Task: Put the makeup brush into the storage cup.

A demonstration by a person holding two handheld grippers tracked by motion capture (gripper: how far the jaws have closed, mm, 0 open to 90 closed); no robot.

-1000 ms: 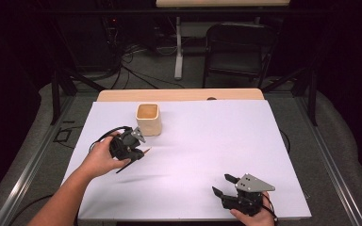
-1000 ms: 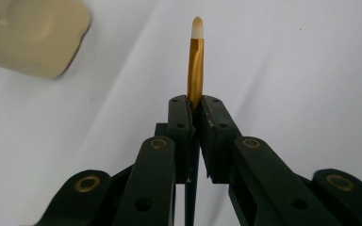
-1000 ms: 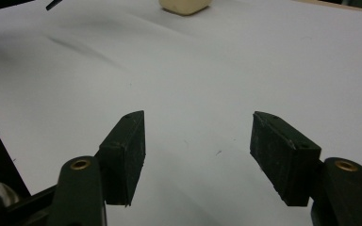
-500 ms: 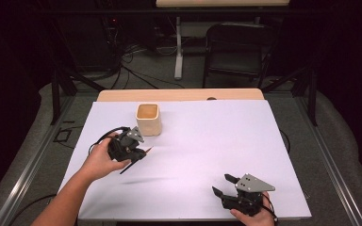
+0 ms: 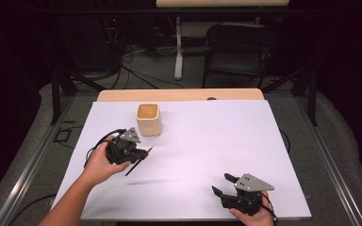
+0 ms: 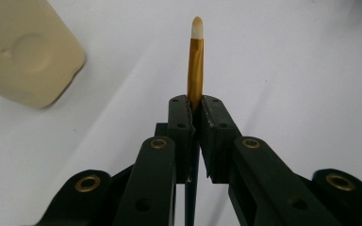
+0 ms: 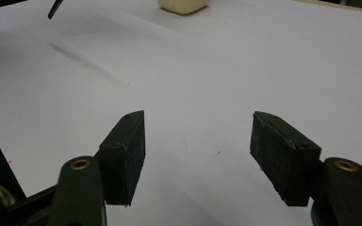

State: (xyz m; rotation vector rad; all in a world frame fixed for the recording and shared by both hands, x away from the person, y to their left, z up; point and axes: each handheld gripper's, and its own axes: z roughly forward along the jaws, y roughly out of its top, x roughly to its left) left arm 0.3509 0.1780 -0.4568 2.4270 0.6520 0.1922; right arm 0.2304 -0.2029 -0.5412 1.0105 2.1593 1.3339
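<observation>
High view, white table [image 5: 193, 155], dark room, left claw [image 5: 139, 151] clamping brush [image 5: 136, 165], right claw [image 5: 221, 186] wide, empty.

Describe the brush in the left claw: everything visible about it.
The brush is slim, with a gold, metallic-looking ferrule, a small pale tip and a dark handle. The left claw is shut on it just behind the ferrule, tip pointing ahead. In the high view it slants above the white table, handle trailing toward the person, near the cream cup but apart from it.
</observation>
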